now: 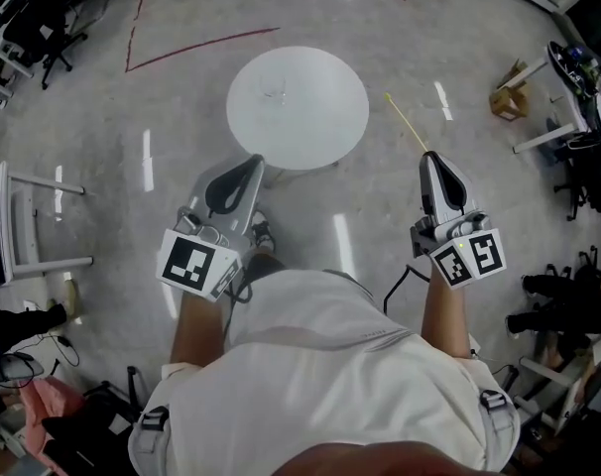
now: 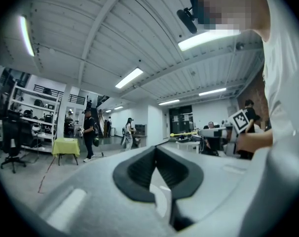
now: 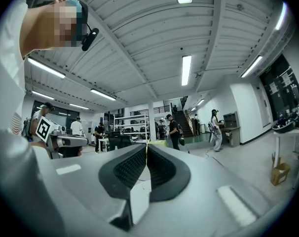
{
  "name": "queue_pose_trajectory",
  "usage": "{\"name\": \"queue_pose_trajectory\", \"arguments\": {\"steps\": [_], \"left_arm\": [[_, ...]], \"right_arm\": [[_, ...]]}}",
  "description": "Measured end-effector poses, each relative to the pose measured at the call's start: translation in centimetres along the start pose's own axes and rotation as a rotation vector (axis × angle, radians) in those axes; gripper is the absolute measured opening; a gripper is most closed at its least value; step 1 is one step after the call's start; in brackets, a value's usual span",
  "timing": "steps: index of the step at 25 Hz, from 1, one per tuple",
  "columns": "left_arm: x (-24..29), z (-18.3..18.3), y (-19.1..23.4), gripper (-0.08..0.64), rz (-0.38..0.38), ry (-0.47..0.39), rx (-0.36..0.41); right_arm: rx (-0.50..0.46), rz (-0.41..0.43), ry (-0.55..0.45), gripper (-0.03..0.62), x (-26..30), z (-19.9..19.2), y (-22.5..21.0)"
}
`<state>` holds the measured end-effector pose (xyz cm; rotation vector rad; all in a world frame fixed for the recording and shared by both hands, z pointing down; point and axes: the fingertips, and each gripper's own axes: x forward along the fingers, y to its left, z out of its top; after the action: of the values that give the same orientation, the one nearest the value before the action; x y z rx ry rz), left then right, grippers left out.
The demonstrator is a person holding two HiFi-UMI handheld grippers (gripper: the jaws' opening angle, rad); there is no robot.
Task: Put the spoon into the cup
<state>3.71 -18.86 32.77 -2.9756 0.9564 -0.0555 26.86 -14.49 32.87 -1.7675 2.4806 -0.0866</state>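
A round white table (image 1: 310,117) stands ahead of me on the floor. On its far left part is a small clear cup (image 1: 273,89). My right gripper (image 1: 428,157) (image 3: 147,147) is held up in the air to the right of the table, shut on the spoon (image 1: 405,121), a thin yellow rod pointing away toward the upper left. The left gripper view shows this spoon (image 2: 183,134) sticking out sideways. My left gripper (image 1: 253,163) (image 2: 156,149) hovers by the table's near left edge, its jaws meeting with nothing between them.
Red tape lines (image 1: 196,46) mark the floor beyond the table. A white desk (image 1: 23,216) stands at the left, a cardboard box (image 1: 509,97) and chairs (image 1: 578,172) at the right. Several people (image 2: 88,135) stand far off by shelves.
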Motion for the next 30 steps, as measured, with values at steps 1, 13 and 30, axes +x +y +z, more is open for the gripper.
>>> {"name": "queue_pose_trajectory", "arguments": {"steps": [1, 13, 30], "left_arm": [[0.4, -0.1, 2.3, 0.003, 0.002, -0.002, -0.017], [6.5, -1.9, 26.3, 0.003, 0.002, 0.045, -0.046], [14.8, -10.2, 35.6, 0.003, 0.078, 0.131, -0.188]], "right_arm": [[0.000, 0.010, 0.005, 0.011, 2.4, -0.1, 0.3], [-0.026, 0.023, 0.143, 0.011, 27.6, -3.4, 1.5], [-0.076, 0.209, 0.790, 0.012, 45.1, -28.2, -3.0]]}}
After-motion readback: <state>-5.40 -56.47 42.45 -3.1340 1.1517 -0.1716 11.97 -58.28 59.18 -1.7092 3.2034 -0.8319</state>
